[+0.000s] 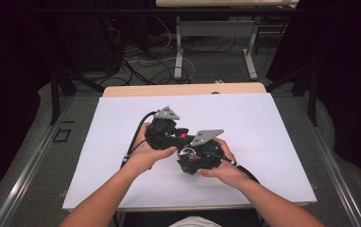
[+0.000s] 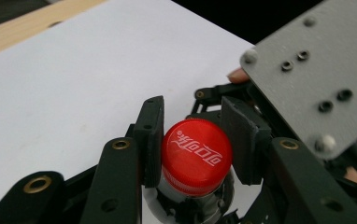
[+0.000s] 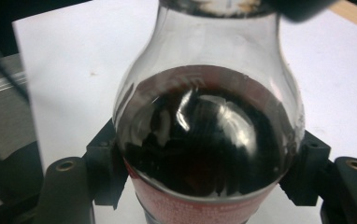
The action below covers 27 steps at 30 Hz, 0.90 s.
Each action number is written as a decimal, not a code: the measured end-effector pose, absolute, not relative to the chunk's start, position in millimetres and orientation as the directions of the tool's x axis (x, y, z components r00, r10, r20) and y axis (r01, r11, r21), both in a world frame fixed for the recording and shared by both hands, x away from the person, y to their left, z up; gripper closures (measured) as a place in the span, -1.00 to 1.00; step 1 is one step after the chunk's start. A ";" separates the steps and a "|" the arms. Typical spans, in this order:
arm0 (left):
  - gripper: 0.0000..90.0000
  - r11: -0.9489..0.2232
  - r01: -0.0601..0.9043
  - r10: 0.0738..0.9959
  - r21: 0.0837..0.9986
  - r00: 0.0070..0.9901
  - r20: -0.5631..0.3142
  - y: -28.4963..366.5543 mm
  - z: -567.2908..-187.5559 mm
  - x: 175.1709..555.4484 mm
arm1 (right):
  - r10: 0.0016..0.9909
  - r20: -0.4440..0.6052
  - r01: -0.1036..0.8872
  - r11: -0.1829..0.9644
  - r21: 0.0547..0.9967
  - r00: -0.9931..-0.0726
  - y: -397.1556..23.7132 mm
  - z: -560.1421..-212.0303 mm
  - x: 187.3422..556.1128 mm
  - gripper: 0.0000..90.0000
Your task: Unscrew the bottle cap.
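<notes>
At the left of the high view, the person's left hand (image 1: 146, 152) wraps around the left gripper (image 1: 165, 131), which sits over the middle of the white sheet (image 1: 273, 142) covering the table (image 1: 183, 89). A black cable (image 1: 135, 137) loops from this gripper back toward the forearm, and a grey three-cornered plate (image 1: 167, 113) tops it. In the left gripper view its two black jaws are clenched on the red cap (image 2: 196, 155) of a bottle (image 2: 186, 200), one pad pressing each side of the cap, whose white lettering faces the camera. The clear neck shows just below the cap.

Moving right, the bottle lies between the two grippers, held off the sheet, with a spot of red (image 1: 182, 134) visible between the black bodies in the high view. The right gripper view shows the bottle's rounded shoulder (image 3: 204, 135), clear glass-like plastic above and dark drink below, with the top edge of a red label (image 3: 186, 205) at the bottom.

Farther right, the right gripper (image 1: 198, 156) rests in the person's right hand (image 1: 223, 170), its own grey plate (image 1: 207, 137) tilted up toward the left gripper. Its jaws are grasping the bottle's body, the pads tight against both sides just under the shoulder. The same grey plate fills the upper right corner of the left gripper view (image 2: 307, 74), with a fingertip (image 2: 236, 74) at its edge
</notes>
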<state>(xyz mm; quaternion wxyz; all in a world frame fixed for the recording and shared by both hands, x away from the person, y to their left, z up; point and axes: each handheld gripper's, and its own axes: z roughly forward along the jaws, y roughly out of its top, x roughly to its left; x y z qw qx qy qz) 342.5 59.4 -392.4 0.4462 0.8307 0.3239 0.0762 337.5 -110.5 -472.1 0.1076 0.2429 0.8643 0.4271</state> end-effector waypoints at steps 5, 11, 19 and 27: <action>0.37 -0.309 0.519 0.710 0.797 0.684 -0.170 51.6 -395.1 336.4 | 0.559 0.012 0.353 0.508 0.785 -0.829 -109.1 -472.9 337.8 -0.33; 0.33 -0.297 0.527 0.723 0.796 0.669 -0.173 51.1 -395.8 338.1 | 0.564 0.020 0.360 0.499 0.788 -0.825 -109.5 -475.1 340.5 -0.33; 0.01 -0.393 0.486 0.571 0.781 0.795 -0.208 67.6 -389.9 350.2 | 0.515 0.036 0.332 0.498 0.801 -0.857 -113.0 -472.3 338.3 -0.33; 0.22 -0.503 0.381 0.340 0.776 0.912 -0.228 78.2 -388.8 358.3 | 0.417 0.094 0.318 0.510 0.799 -0.904 -111.7 -473.9 333.5 -0.33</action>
